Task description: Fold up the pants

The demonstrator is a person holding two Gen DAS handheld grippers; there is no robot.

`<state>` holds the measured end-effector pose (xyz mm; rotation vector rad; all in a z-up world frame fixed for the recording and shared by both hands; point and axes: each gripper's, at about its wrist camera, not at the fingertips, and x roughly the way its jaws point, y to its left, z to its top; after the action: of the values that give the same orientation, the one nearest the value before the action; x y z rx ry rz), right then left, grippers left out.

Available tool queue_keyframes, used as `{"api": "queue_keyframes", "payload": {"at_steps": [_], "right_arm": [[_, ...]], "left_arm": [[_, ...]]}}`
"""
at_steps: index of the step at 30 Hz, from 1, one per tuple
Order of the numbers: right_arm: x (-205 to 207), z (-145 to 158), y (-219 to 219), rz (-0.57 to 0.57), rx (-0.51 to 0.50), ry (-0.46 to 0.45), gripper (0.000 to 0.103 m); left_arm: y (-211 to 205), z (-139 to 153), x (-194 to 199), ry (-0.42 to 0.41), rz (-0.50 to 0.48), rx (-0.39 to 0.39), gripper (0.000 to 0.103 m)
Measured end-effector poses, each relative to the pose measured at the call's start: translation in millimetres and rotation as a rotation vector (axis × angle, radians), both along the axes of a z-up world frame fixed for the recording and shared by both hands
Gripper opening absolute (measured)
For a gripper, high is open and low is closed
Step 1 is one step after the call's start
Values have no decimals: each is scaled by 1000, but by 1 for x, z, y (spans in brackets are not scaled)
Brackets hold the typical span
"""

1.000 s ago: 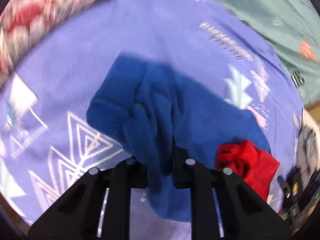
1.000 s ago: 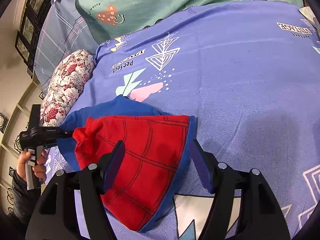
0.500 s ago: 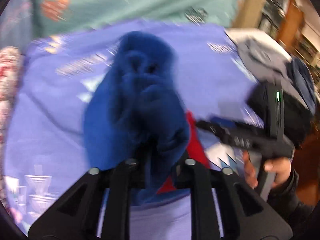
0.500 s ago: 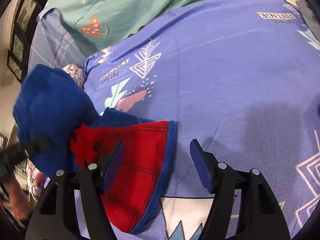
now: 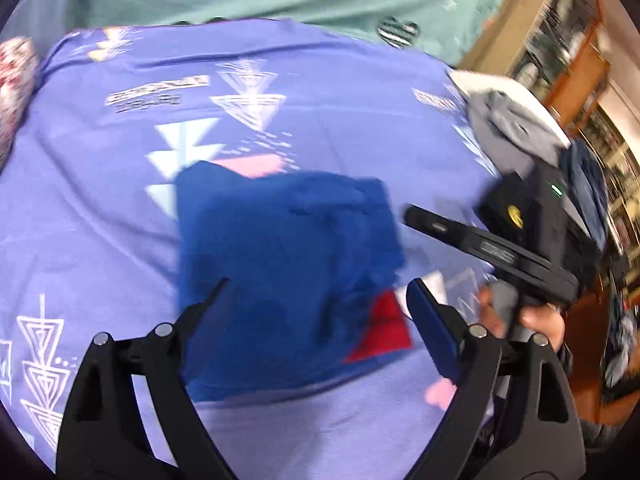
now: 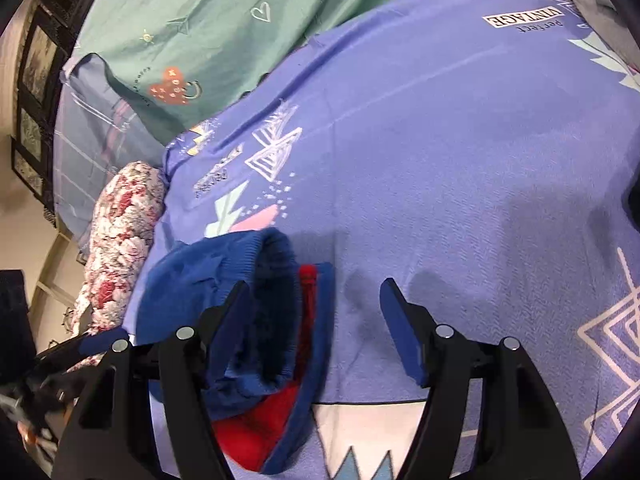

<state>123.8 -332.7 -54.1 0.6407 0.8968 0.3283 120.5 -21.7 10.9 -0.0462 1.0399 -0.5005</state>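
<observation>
Pants [image 5: 280, 248] lie folded over on the bed [image 5: 100, 200], a blue bundle with a red panel showing at one edge, resting on the purple patterned sheet. In the left wrist view the bundle sits just ahead of and between the fingers of the left gripper [image 5: 316, 300], which are spreading apart; the pads press on nothing, and the blue cloth lies below the gap rather than pinched in it. The red corner of the garment shows close to the inner side of the right-hand finger.

Beyond that finger, the right gripper [image 6: 314, 300] appears as a black body gripped by a hand [image 5: 536, 320] at the bed's edge. In its own view its fingers stand moderately wide and hold nothing. The rolled blue edge of the pants lies against the left-hand finger, with the red panel just inside it; bare sheet fills the space toward the right-hand finger.

A floral pillow [image 6: 120, 240] lies well off past the left-hand finger, a green cover [image 6: 220, 20] beyond the sheet, and a heap of grey clothes [image 5: 512, 124] far ahead to the right in the left wrist view.
</observation>
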Motion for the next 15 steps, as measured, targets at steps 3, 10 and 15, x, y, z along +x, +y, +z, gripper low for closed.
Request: {"api": "queue_keyframes", "payload": {"at_steps": [3,10,15], "right_arm": [[0,6,12,86,46,7,68],[9,8,62,218,-68,93,68],[18,-1,89,261,-192,142,39]], "left_arm": [[18,-8,13,32,87,10,88],[47,-67,31,203,205,-20,91],[57,-80,34,256,214,-102,94]]}}
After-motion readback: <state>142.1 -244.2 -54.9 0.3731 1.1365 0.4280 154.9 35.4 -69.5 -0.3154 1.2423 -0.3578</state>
